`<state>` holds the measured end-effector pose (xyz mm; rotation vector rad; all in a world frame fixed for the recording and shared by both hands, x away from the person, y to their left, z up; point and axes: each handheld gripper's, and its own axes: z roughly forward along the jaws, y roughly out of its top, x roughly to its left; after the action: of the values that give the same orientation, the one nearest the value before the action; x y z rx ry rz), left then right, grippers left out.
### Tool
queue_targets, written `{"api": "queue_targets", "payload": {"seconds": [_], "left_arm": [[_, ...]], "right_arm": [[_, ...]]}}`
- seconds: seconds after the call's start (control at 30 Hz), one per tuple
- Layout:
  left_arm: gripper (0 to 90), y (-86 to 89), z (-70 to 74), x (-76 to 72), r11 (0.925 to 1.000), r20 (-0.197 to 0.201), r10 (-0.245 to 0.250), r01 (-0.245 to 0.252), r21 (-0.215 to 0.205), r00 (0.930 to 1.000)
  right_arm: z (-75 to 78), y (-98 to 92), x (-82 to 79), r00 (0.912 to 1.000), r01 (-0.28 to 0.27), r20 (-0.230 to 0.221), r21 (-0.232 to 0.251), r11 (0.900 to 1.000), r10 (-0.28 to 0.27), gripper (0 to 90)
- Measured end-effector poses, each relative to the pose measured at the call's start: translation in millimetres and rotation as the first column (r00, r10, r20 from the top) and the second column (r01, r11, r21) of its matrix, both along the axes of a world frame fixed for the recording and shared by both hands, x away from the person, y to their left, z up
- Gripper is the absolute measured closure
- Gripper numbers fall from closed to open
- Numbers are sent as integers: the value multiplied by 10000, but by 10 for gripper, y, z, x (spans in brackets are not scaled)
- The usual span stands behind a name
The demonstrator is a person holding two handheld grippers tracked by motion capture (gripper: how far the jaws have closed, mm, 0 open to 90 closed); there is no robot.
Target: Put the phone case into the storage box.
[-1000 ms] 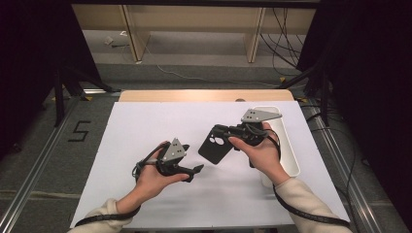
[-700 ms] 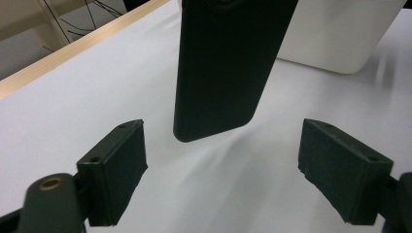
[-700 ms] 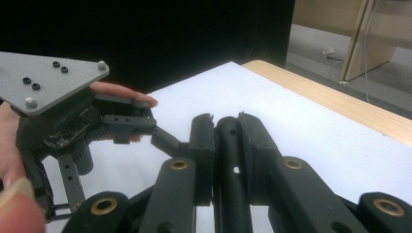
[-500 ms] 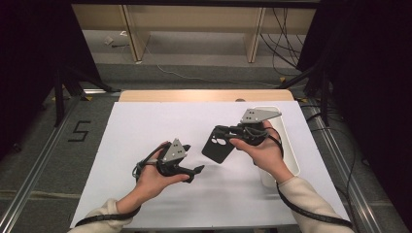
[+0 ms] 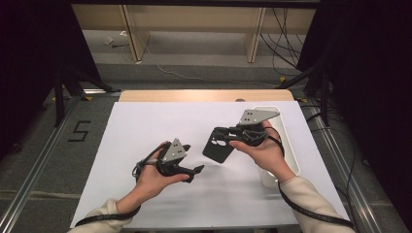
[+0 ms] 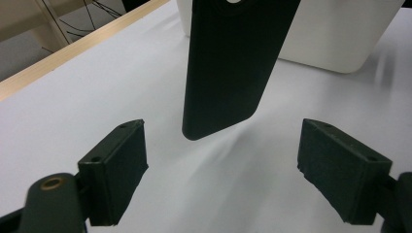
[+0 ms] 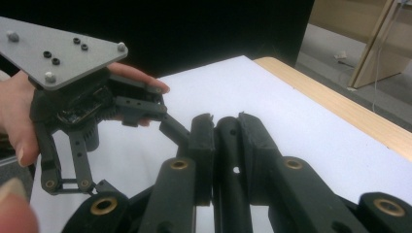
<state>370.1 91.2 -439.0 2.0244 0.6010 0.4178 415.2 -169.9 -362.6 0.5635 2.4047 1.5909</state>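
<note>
Right gripper (image 5: 221,138) jaws clamp the black phone case (image 5: 218,148), raised above the desk (image 5: 145,126). Left gripper (image 5: 193,160) jaws stand wide; centre the case's free end between them before closing.

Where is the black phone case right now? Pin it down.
High view: the black phone case hangs right of centre, clamped in the right gripper, left of the white tray.
</note>
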Motion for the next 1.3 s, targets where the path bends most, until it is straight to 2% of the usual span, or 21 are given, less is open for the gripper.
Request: {"api": "queue_targets", "payload": {"seconds": [0.17, 0.7, 1.3], "left_arm": [[212, -6, 10, -7, 10000, 10, -85, 85, -52, 10000], [203, -13, 3, -3, 10000, 125, -91, 91, 15, 9999], [255, -45, 5, -1, 9994, 161, -328, 330, -118, 9993]], "right_arm": [[2, -4, 1, 9999, -89, 85, -122, 9999, 90, 780], [31, 23, -15, 9983, -572, 115, -228, 9981, 575, 780], [46, 80, -56, 9936, -1127, 78, -350, 9930, 1131, 780]]}}
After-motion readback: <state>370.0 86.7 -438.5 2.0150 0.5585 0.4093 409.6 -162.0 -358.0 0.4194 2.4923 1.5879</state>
